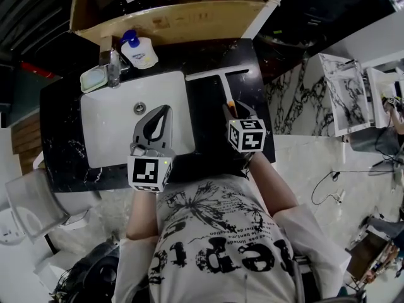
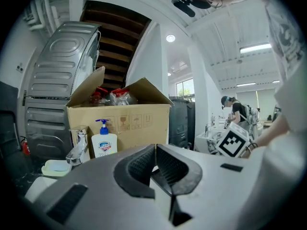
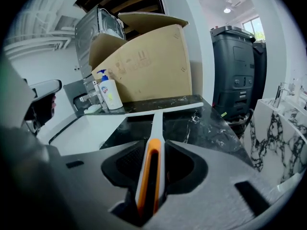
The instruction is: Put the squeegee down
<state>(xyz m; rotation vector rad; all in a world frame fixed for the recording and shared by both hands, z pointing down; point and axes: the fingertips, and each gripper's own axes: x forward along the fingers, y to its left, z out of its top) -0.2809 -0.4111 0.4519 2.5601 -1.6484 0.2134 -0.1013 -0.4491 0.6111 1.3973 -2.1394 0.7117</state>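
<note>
At the black marble counter (image 1: 218,115), I stand over the white sink (image 1: 107,134) set into its left half. An open cardboard box (image 1: 170,19) sits across the back edge and a dark bin (image 3: 236,68) stands beyond the counter's right end. My left gripper (image 1: 163,111) hangs above the sink, right of the drain (image 1: 139,108), its two fingers together with nothing between them. The left gripper view shows the ribbed pads meeting at the tips. My right gripper (image 1: 235,109) is over the dark stone just right of the sink, pointing away from me and down. Its fingers are clamped on the squeegee (image 1: 219,84) by the orange-and-white handle, which runs up between the pads. The squeegee's white shaft reaches from the jaws towards the box. Its long blade lies crosswise near the counter's back, close in front of the box and just right of the sink's far corner; I cannot tell whether the blade touches the stone. A white soap bottle (image 1: 140,52) with a blue pump stands upright at the back of the sink, in front of the box. The chrome tap (image 1: 112,67) is just left of it, spout over the sink. A pale green soap dish (image 1: 95,79) sits left of the tap, at the sink's far left corner
</note>
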